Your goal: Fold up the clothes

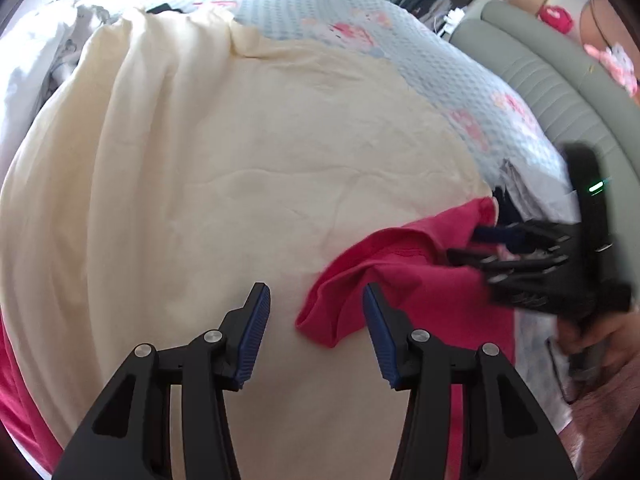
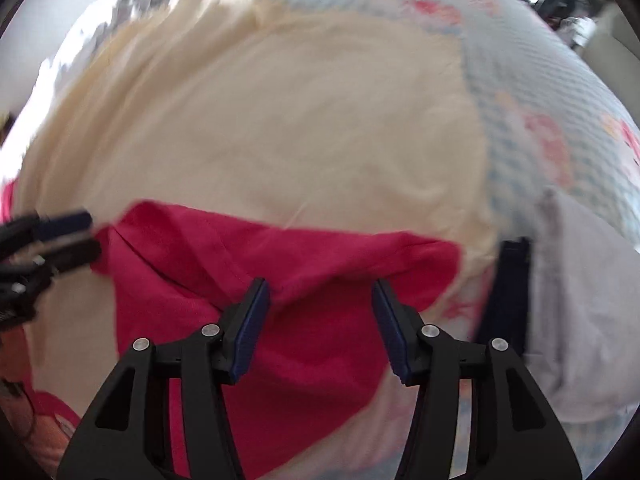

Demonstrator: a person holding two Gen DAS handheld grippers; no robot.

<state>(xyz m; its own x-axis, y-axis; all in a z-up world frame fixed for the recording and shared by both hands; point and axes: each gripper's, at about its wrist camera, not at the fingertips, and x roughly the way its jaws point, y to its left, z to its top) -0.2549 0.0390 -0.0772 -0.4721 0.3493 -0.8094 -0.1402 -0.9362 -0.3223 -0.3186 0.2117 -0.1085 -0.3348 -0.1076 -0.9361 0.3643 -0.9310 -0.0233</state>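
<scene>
The left wrist camera sat just behind its tool (image 1: pixel 316 320), looking steeply down and forward across the cream sheet (image 1: pixel 224 168) toward the quilted bedspread (image 1: pixel 460 80). The right wrist camera looked down more steeply, close over the red garment (image 2: pixel 304 280). Both views shared the sheet, the garment (image 1: pixel 400 280) and the bedspread (image 2: pixel 540 100), and each caught the other tool at its edge (image 1: pixel 492 248) (image 2: pixel 76 240).

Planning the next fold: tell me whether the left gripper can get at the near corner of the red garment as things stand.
Probably yes. The left gripper is open, and the red garment has its corner lying just ahead between the fingers, on the cream cloth, with nothing covering it.
</scene>
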